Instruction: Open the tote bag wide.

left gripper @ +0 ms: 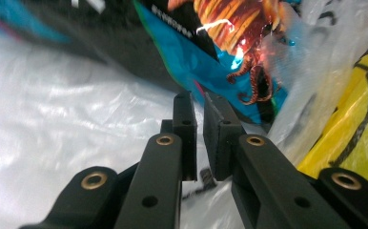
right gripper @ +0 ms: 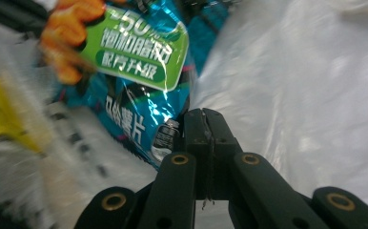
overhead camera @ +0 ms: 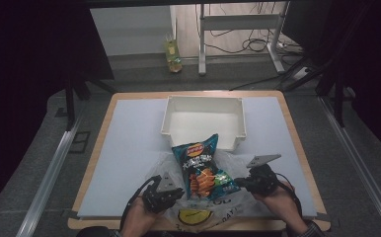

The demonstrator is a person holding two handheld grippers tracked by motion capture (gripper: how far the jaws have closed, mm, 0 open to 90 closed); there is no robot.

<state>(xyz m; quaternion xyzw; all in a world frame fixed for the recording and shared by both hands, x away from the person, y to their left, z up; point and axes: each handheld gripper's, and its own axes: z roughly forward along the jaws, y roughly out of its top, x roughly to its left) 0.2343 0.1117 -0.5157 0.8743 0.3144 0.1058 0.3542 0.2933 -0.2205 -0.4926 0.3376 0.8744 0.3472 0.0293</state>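
A bag of chips [overhead camera: 202, 165] is seen on the desk [overhead camera: 129, 143], lying half on a thin plastic bag [overhead camera: 198, 210] and pointing toward the white bin [overhead camera: 203, 118] behind it. The chip bag looks light, puffy and slippery, and the chips inside could be crushed easily, so it is best gripped by a flat sealed edge or corner, not squeezed in the middle. The plastic bag is soft and floppy and would be lifted by a pinch of its film. The right claw [right gripper: 205, 119] is shut tight at the lower corner of the chip bag, with a thin bit of film seemingly pinched between its jaws; just what is pinched cannot be told. The left claw [left gripper: 200, 107] is almost shut, with a small gap and nothing seen in it, its tips close by the chip bag's edge. The bin and both hands are shown together in the high view, while the print on the chip bag and the gap in the jaws are shown up close in the gripper views.
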